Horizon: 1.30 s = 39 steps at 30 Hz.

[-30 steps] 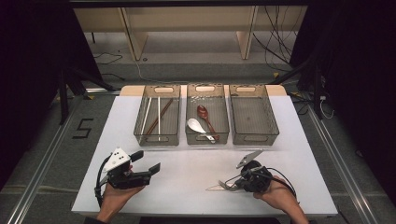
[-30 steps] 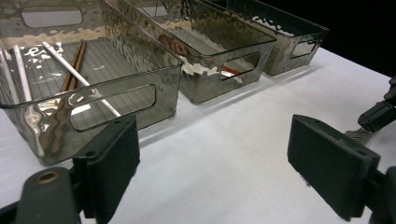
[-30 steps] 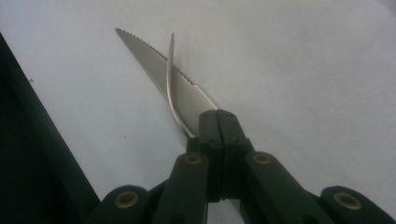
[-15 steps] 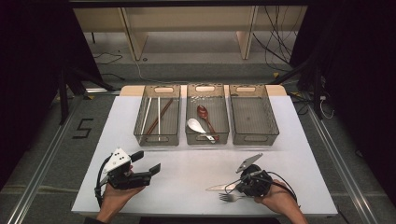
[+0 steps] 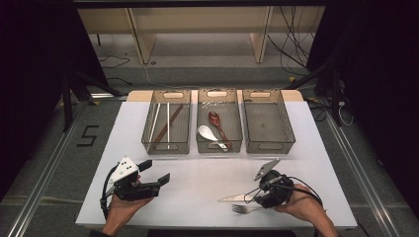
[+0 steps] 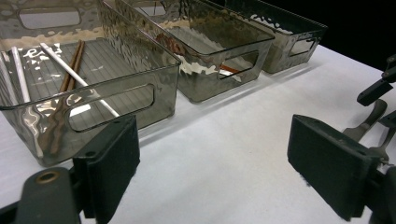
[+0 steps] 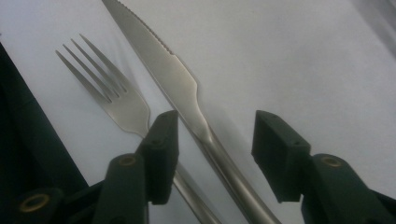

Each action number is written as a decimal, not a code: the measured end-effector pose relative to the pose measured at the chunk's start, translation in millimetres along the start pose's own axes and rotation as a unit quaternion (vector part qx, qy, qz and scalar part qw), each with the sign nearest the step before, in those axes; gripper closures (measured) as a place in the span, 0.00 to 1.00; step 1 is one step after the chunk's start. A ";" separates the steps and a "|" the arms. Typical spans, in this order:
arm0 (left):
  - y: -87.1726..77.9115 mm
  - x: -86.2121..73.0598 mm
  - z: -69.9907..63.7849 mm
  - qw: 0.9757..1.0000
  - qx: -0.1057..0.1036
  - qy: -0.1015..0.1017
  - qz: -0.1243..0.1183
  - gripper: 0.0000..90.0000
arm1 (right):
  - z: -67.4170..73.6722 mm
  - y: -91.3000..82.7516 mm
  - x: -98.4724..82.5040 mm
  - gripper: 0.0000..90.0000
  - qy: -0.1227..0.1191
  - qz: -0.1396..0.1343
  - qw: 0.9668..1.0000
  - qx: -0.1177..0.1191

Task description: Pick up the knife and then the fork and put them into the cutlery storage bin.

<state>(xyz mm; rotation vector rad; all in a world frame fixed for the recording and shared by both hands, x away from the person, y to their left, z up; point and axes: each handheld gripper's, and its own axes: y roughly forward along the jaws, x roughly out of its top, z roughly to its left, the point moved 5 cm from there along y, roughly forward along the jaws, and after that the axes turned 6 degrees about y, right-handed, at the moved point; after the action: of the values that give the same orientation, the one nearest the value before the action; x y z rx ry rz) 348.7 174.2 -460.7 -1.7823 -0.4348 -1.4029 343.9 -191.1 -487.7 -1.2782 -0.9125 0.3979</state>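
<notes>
A steel knife and a steel fork lie side by side on the white table near its front right edge. My right gripper straddles the knife's handle. Its jaws have just been opening, and the pads stand clear of the handle on both sides. From above, the right gripper points left at the knife and fork. My left gripper hovers open at the front left with nothing between its jaws.
Three clear trays stand in a row at the back. The left tray holds chopsticks. The middle tray holds a red-brown spoon and a white spoon. The right tray has nothing in it.
The right gripper's jaws have come apart around the knife handle. Knife and fork now rest flat on the table. The left gripper has stayed where it was.
</notes>
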 end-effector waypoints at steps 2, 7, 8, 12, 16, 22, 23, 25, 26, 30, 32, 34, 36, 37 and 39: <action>-0.4 -0.1 0.2 1.000 0.000 0.001 0.000 0.18 | -0.6 -0.2 0.1 0.54 -0.008 0.006 1.000 -0.002; -0.7 -0.4 0.5 1.000 0.000 0.001 0.001 0.18 | -3.2 1.5 -0.1 0.52 -0.034 0.031 0.999 -0.013; -0.7 -0.5 0.5 1.000 0.000 0.002 0.001 0.18 | -3.8 2.7 0.1 0.51 -0.040 0.036 0.998 -0.013; -1.0 -0.5 0.8 1.000 0.000 0.001 0.000 0.18 | -3.9 8.4 0.7 0.52 -0.064 0.055 0.996 -0.010; -1.2 -0.5 0.8 1.000 0.001 0.001 -0.001 0.18 | -5.7 13.8 0.7 0.55 -0.073 0.066 0.995 -0.010; -1.3 -0.6 0.7 1.000 0.001 0.001 0.000 0.18 | -6.1 15.8 -0.5 0.61 -0.082 0.081 0.993 -0.007; -1.3 -0.6 0.6 1.000 0.001 0.001 -0.001 0.18 | -5.9 16.5 -0.4 0.63 -0.081 0.082 0.993 -0.006; -1.3 -0.6 0.6 1.000 0.001 0.001 0.000 0.18 | -6.2 17.2 -1.0 0.65 -0.084 0.089 0.993 -0.008; -1.2 -0.6 0.6 1.000 0.001 0.001 0.000 0.18 | -6.4 17.3 -0.7 0.66 -0.086 0.089 0.992 -0.005; -1.2 -0.6 0.5 1.000 0.000 0.001 -0.001 0.18 | -5.1 17.6 0.2 0.74 -0.083 0.098 0.992 0.005; -1.2 -0.7 0.5 1.000 0.001 0.002 0.000 0.18 | -5.5 18.0 1.0 0.76 -0.084 0.100 0.991 0.009; -1.3 -0.6 0.3 1.000 0.000 0.001 -0.001 0.18 | -5.9 18.3 1.7 0.77 -0.084 0.100 0.991 0.010; -1.4 -0.8 0.6 1.000 0.001 0.001 0.000 0.18 | -7.0 18.4 2.4 0.78 -0.083 0.100 0.991 0.012; -1.5 -0.8 0.6 1.000 0.001 0.001 0.000 0.18 | -8.0 18.6 3.1 0.78 -0.081 0.099 0.992 0.010; -1.5 -0.8 0.7 1.000 0.001 0.001 -0.001 0.18 | -9.8 19.2 5.0 0.79 -0.079 0.101 0.992 0.008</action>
<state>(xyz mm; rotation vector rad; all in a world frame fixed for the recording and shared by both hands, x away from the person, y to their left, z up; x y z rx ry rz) 347.8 175.8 -460.9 -1.7797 -0.4369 -1.4036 358.6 -188.3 -504.0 -1.3422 -0.9128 0.6734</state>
